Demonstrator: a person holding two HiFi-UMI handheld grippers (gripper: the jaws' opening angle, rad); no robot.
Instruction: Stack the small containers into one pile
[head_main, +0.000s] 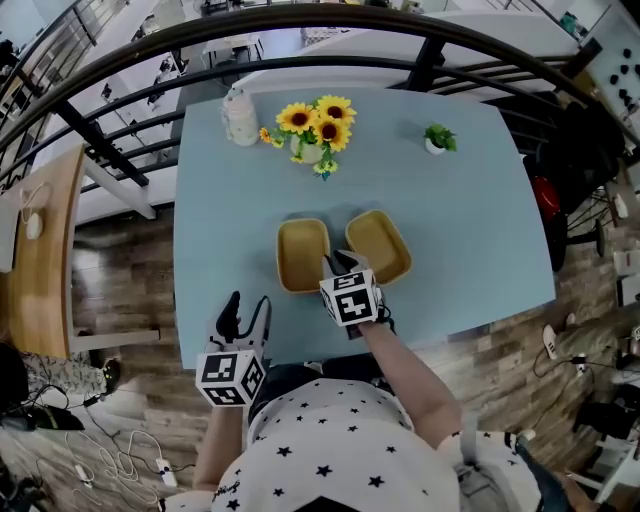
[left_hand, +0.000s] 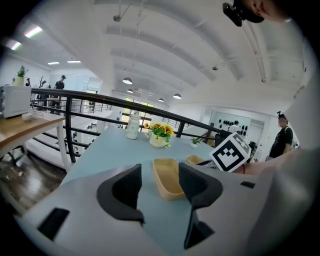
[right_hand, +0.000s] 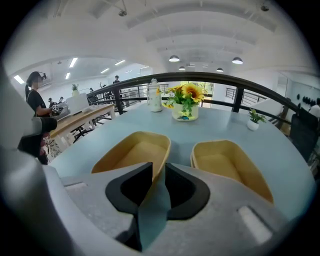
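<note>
Downward-tilted right tongs, slightly parted, seemingly straddle the container rim; left tongs gape.

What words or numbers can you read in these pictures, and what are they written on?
No readable words or numbers anywhere.
Left marker cube and right marker cube: black-and-white square patterns, no letters.
Left container and right container: plain yellow, no print.
White bottle: any label is too small to read.
</note>
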